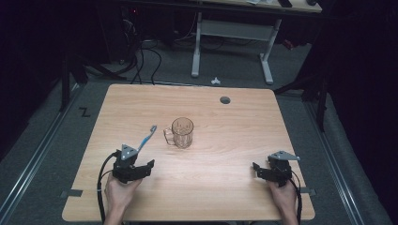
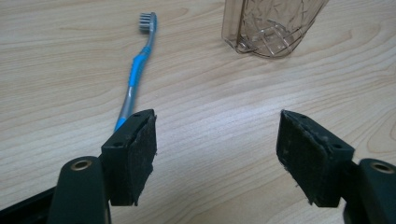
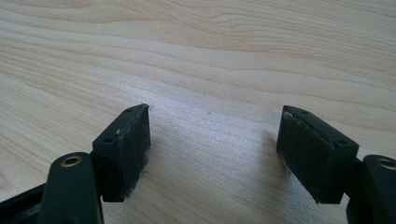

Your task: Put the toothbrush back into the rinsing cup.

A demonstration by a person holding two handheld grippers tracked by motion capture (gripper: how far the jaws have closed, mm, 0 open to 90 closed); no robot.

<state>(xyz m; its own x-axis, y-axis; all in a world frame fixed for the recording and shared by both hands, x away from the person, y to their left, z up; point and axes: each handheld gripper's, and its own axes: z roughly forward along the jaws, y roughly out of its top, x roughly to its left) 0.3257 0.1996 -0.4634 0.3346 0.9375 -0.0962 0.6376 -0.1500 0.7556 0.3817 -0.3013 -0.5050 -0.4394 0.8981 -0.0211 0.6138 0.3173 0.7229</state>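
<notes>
A wooden desk (image 1: 225, 187) carries a clear plastic mug (image 1: 182, 132) and a toothbrush (image 1: 147, 139). The mug stands upright a little left of the middle of the desk, with its handle turned toward the left edge. The toothbrush lies flat just to the left of the mug, not touching it. Its bristle head points toward the far edge and its blue and grey handle runs back toward the near left corner.

The left hand-held gripper (image 1: 141, 165) is near the near edge, on the left part of the desk, held by the person's left hand (image 1: 119, 192). Its jaws are spread wide and there is nothing between them. In the left gripper view the toothbrush (image 2: 135, 74) lies ahead, and the end of its handle goes behind the left jaw; I cannot tell if it touches that jaw. The bottom part of the mug (image 2: 268, 28) stands farther ahead, between the lines of the two jaws, well apart from them.

The right hand-held gripper (image 1: 263, 169) is close to the near right corner, held by the right hand (image 1: 285, 197). Its jaws are also spread wide, with bare wood between them in the right gripper view. It is well apart from the mug and the toothbrush.

A small round hole (image 1: 225, 100) is in the desk near the far edge.
</notes>
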